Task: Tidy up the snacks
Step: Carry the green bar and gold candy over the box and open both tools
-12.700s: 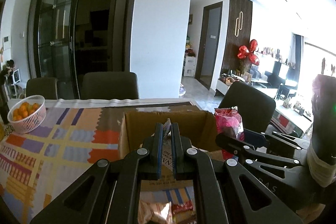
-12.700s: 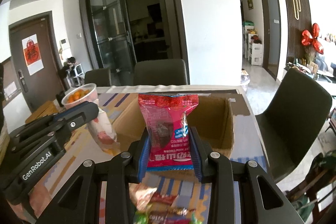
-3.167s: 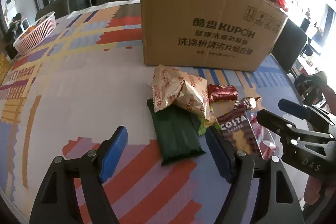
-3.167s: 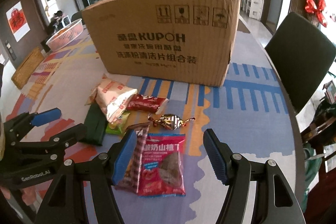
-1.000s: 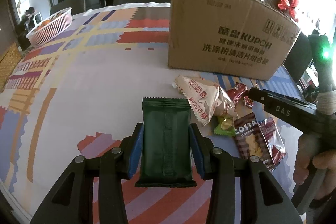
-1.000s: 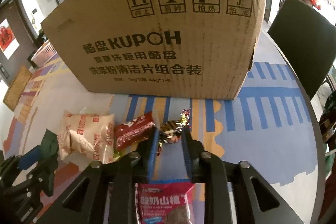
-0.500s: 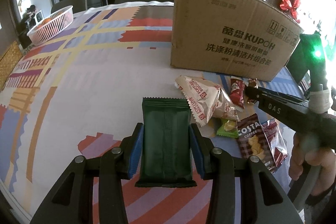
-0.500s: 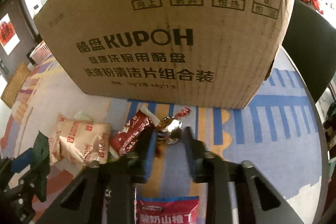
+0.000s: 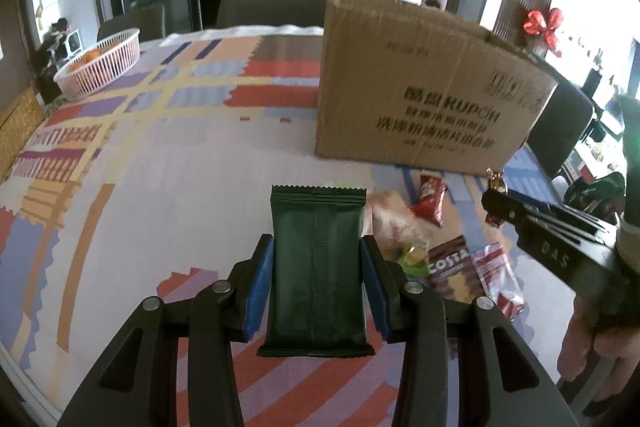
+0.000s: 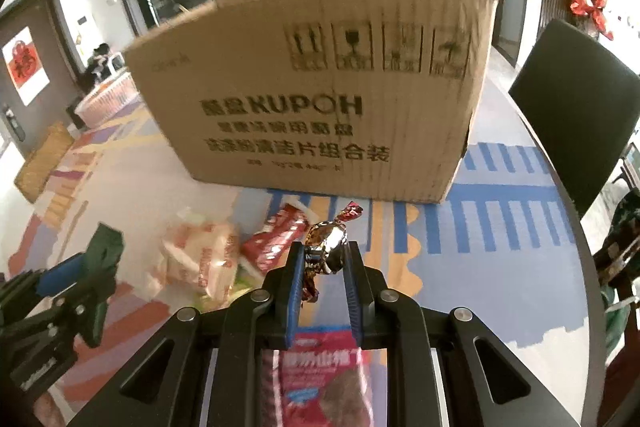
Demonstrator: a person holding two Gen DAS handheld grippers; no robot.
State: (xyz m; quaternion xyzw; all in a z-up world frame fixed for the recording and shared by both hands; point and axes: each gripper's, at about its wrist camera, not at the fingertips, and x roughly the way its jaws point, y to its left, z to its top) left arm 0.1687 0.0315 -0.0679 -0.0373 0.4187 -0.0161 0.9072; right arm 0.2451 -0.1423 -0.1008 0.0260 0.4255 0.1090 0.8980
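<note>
My left gripper (image 9: 317, 255) is shut on a dark green snack packet (image 9: 317, 267), held above the table. My right gripper (image 10: 325, 255) is shut on a shiny foil-wrapped candy (image 10: 326, 241), lifted off the cloth; in the left wrist view that right gripper (image 9: 494, 201) comes in from the right. Ahead stands a brown cardboard box (image 10: 320, 87) (image 9: 420, 87). On the cloth before it lie a cream biscuit bag (image 10: 200, 259) (image 9: 394, 219), a red bar (image 10: 276, 239) (image 9: 432, 197), a small green sweet (image 9: 414, 259), a Costa pack (image 9: 452, 269) and a pink packet (image 10: 324, 379).
The table wears a colourful patterned cloth (image 9: 160, 147). A white basket of oranges (image 9: 100, 63) sits far left. Dark chairs (image 10: 572, 107) stand at the right edge and behind the table. A person's hand (image 9: 580, 347) holds the right gripper's handle.
My right gripper closed on the foil candy and lifted it off the cloth, drawing back from the box. The left gripper kept the green packet nearly still.
</note>
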